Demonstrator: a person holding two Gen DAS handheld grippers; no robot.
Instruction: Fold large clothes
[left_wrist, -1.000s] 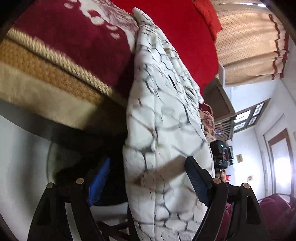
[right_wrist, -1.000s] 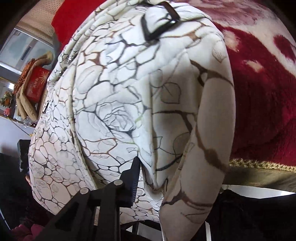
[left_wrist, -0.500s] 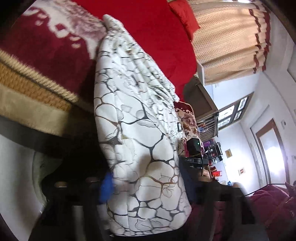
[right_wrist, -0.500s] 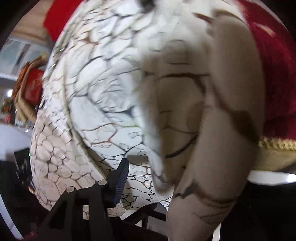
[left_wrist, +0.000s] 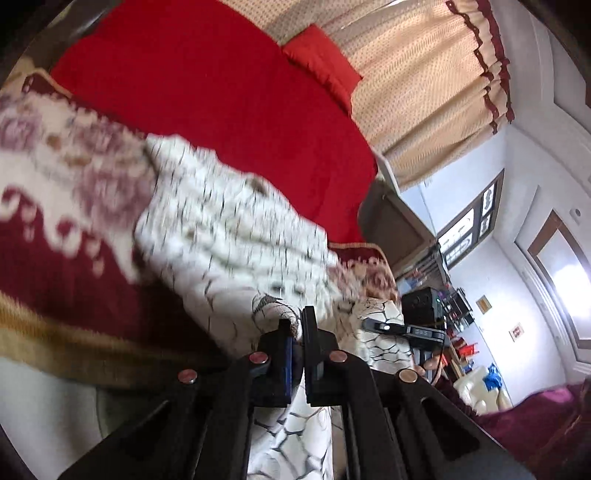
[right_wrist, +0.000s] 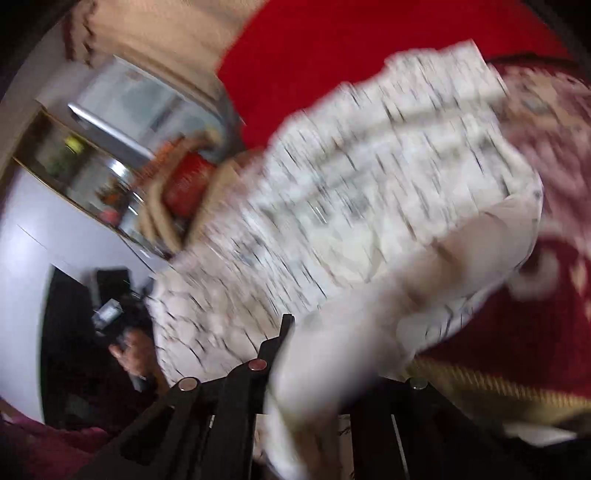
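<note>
Right wrist view: blurred garment (right_wrist: 369, 206) hides one of the fingers (right_wrist: 286, 326).

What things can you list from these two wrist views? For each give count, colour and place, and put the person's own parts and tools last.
Garment: one, white with a dark crackle print, lying on the bed and hanging over its near edge.
Blanket: one, maroon and cream floral with a gold border, under the garment.
Bedspread: one, red, beyond the blanket.
Pillow: one, red, at the far end of the bed.
Curtain: one, beige with maroon trim, behind the bed.
Left gripper: one, black, shut on the garment's edge.
Right gripper: one, black, shut on the garment; one finger is hidden by cloth.
</note>
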